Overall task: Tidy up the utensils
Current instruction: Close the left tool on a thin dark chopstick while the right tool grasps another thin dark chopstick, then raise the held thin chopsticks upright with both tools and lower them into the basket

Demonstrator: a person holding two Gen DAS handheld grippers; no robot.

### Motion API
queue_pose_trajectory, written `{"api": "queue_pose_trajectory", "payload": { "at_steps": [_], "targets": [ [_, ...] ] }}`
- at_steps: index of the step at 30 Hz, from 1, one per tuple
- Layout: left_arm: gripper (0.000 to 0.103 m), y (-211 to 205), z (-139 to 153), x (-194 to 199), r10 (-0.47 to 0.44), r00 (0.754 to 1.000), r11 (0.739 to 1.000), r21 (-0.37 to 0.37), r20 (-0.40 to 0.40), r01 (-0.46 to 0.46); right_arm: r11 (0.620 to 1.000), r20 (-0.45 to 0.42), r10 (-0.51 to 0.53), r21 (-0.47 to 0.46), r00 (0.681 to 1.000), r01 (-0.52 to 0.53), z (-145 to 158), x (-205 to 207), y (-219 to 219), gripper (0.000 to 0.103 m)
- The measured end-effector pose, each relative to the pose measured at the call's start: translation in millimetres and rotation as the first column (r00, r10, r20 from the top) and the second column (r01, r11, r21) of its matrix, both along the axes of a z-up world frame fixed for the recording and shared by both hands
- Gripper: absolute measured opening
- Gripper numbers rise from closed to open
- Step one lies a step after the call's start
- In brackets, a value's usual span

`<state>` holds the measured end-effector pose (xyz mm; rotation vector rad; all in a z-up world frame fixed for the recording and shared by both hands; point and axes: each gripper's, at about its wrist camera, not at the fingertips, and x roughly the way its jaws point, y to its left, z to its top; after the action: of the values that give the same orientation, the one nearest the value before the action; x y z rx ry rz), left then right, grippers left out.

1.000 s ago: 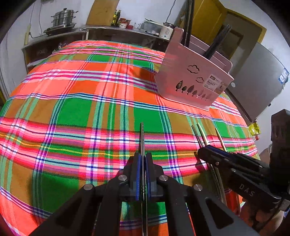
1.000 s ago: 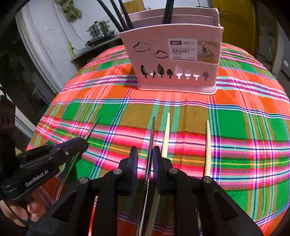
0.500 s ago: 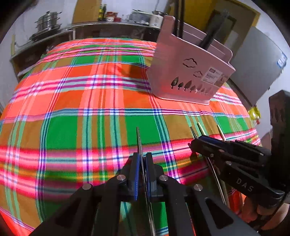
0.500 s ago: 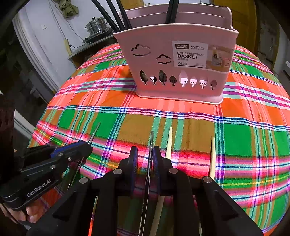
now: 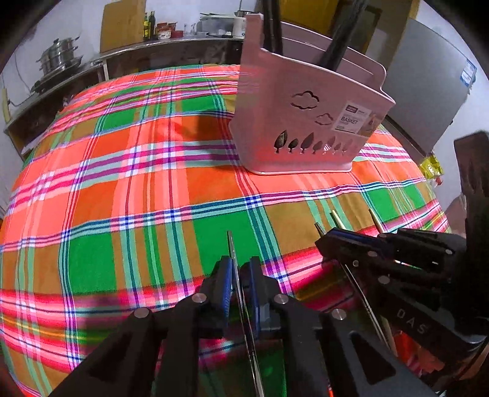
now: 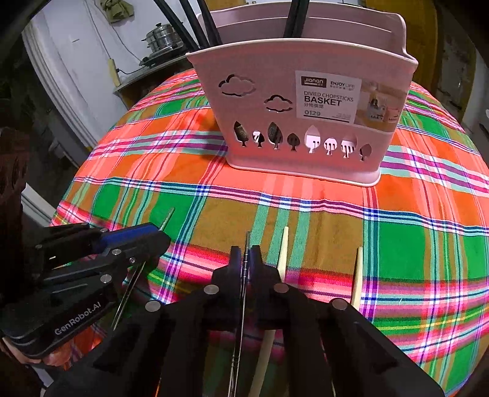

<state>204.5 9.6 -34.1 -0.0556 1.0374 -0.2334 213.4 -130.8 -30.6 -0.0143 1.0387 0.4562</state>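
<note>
My left gripper (image 5: pixel 237 268) is shut on a thin metal chopstick (image 5: pixel 232 247) and holds it above the plaid tablecloth. My right gripper (image 6: pixel 246 256) is shut on another metal chopstick (image 6: pixel 247 241). Each gripper shows in the other's view: the right one (image 5: pixel 333 241) to the right, the left one (image 6: pixel 152 235) to the left. A pink divided chopsticks basket (image 6: pixel 305 122) stands ahead, also in the left wrist view (image 5: pixel 305 122), with dark utensils (image 6: pixel 293 18) standing in it. Two pale wooden chopsticks (image 6: pixel 282 253) lie on the cloth by my right gripper.
The round table wears an orange, green and pink plaid cloth (image 5: pixel 122 183). Behind it runs a counter with steel pots (image 5: pixel 58 58) and bottles (image 5: pixel 149 27). A grey fridge (image 5: pixel 428 91) stands at the right.
Both grippers have lifted and moved toward the basket, each carrying its metal chopstick. The basket looms larger in both views.
</note>
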Motion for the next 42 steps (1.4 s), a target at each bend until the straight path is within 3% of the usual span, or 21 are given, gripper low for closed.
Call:
{"api": "queue_pose_trajectory", "payload": {
  "at_steps": [3, 10, 17, 30, 42],
  "targets": [
    [0.005, -2, 0, 0, 0.004, 1.0, 1.0, 0.017, 0.006, -0.004, 1.0, 0.001, 0.002, -0.001, 1.0, -0.002, 0, 1, 0, 0.004],
    [0.004, 3, 13, -5, 0.016, 1.0, 0.999, -0.037, 0.022, -0.015, 0.999, 0.002, -0.008, 0.042, 1.0, 0.008, 10, -2, -7, 0.004],
    [0.004, 5, 57, -16, 0.005, 0.994, 0.998, -0.062, 0.11, 0.002, 0.997, 0.072, -0.019, 0.083, 0.997, 0.013, 44, -7, -17, 0.004],
    [0.004, 4, 137, -33, -0.005, 0.959, 0.997, -0.069, 0.282, 0.025, 0.986, 0.239, -0.061, 0.166, 0.969, 0.021, 119, -23, -36, 0.004],
    [0.004, -1, 132, -47, -0.015, 0.962, 0.997, -0.068, 0.271, 0.035, 0.984, 0.258, -0.065, 0.177, 0.964, 0.02, 123, -38, -46, 0.004]
  ]
}}
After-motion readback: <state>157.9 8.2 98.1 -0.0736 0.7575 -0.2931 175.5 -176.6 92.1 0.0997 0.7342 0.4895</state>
